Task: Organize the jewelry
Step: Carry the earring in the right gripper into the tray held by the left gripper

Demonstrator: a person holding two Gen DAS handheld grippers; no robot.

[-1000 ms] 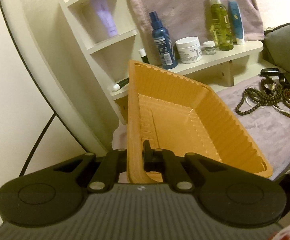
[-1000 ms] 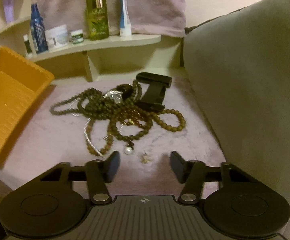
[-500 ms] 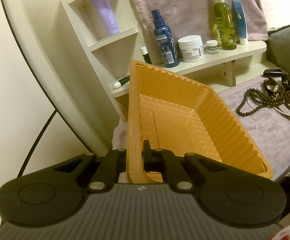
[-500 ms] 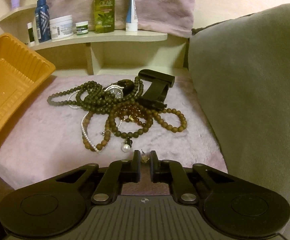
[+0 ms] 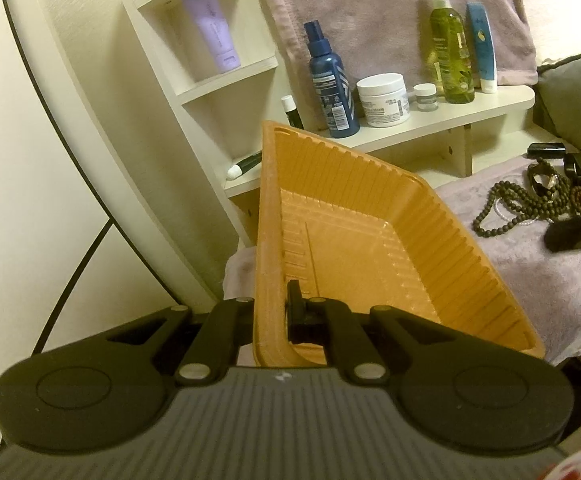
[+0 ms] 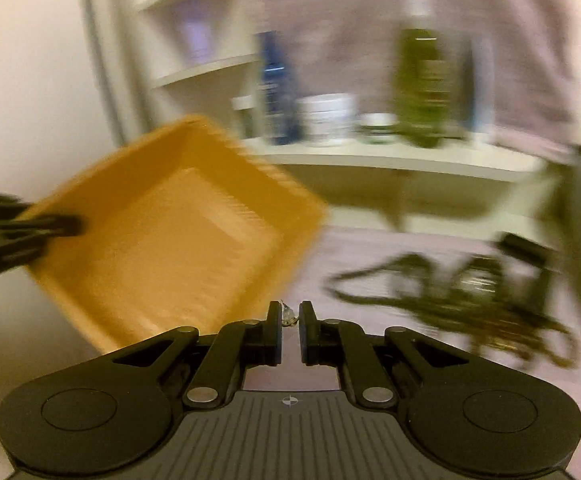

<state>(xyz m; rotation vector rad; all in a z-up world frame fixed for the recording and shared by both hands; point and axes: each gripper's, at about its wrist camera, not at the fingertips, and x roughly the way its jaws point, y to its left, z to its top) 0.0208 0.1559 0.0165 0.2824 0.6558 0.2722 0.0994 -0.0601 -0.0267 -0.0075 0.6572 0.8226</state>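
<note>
My left gripper [image 5: 272, 312] is shut on the near wall of an empty orange tray [image 5: 354, 248] and holds it tilted over the mauve cloth. My right gripper [image 6: 290, 316] is shut on a small silvery earring [image 6: 288, 314] and hangs near the tray's [image 6: 162, 232] right corner in a blurred right wrist view. A heap of dark bead necklaces [image 5: 538, 204] with a watch lies on the cloth at the right, blurred in the right wrist view [image 6: 470, 288]. The right gripper shows as a dark blur in the left wrist view [image 5: 578, 232].
A white shelf [image 5: 442, 120] behind the tray carries a blue spray bottle [image 5: 330, 88], a white jar [image 5: 382, 100], a green bottle [image 5: 450, 52] and a tube. A grey cushion [image 5: 578, 104] bounds the right side. A black clip [image 5: 546, 150] lies by the beads.
My right gripper closed on the small earring, lifted it off the cloth and swung left toward the tray. The left gripper kept its hold on the tray.
</note>
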